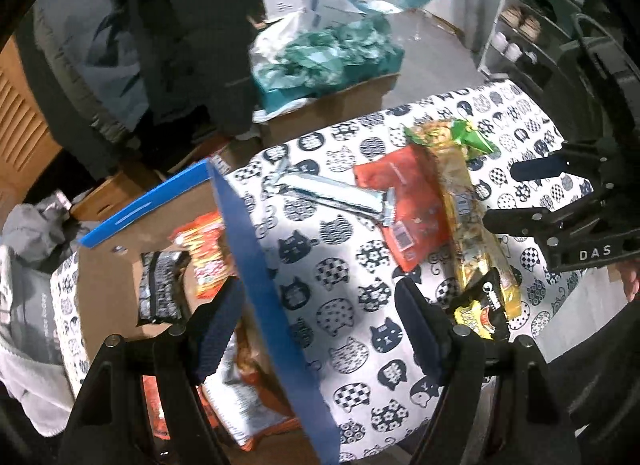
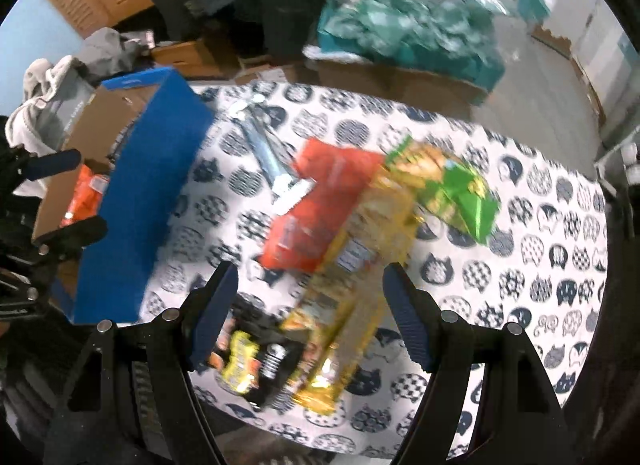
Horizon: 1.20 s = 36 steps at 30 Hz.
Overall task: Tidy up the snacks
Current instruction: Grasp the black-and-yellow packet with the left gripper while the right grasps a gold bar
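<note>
A blue cardboard box (image 1: 256,265) (image 2: 148,189) stands at the table's left, holding several snack packs (image 1: 208,261). On the cat-print tablecloth (image 1: 340,305) lie a silver pack (image 1: 332,195), an orange-red pack (image 1: 408,201) (image 2: 320,201), a long yellow pack (image 1: 472,225) (image 2: 352,265), a green pack (image 1: 472,137) (image 2: 460,193) and a black-yellow pack (image 1: 480,309) (image 2: 248,361). My left gripper (image 1: 316,337) is open and empty, straddling the box's near wall. My right gripper (image 2: 308,313) is open and empty above the yellow pack; it also shows at the right of the left wrist view (image 1: 516,193).
Beyond the table stand a cardboard box with teal wrapping (image 1: 328,61) (image 2: 408,33), a person's dark legs (image 1: 192,45), a shelf rack (image 1: 532,33) at the right and grey cloth (image 2: 48,93) left of the blue box.
</note>
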Tool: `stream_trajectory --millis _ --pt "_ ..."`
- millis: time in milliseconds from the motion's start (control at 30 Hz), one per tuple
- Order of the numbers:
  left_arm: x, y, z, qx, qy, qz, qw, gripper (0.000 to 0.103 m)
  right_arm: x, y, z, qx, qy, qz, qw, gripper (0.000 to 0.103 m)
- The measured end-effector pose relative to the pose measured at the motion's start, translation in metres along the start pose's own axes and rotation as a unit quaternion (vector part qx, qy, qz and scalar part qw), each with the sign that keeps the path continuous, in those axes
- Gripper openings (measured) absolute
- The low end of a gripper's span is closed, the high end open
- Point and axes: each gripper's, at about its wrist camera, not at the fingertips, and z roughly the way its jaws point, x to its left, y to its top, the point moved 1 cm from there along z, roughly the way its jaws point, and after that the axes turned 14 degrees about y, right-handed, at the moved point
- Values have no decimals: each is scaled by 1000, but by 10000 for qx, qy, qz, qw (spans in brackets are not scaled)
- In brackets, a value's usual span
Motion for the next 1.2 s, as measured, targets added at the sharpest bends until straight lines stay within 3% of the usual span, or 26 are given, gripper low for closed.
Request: stream_trajectory --millis 367,567,1067,1167,1200 --pt "-60 0 23 222 -154 676 9973 79 -52 -36 36 518 -118 510 9973 75" --pt "-83 -5 39 341 -196 1014 9941 79 -54 -48 54 810 -169 465 9955 75" --pt "-107 -18 56 490 -336 1397 9884 79 -53 -61 77 1075 79 438 9932 74" --pt "-109 -20 53 450 -411 1479 9871 80 -53 -65 76 1130 25 390 9928 64" --pt "-110 -21 52 452 -459 1498 9866 80 -55 -68 75 1144 14 415 9926 56"
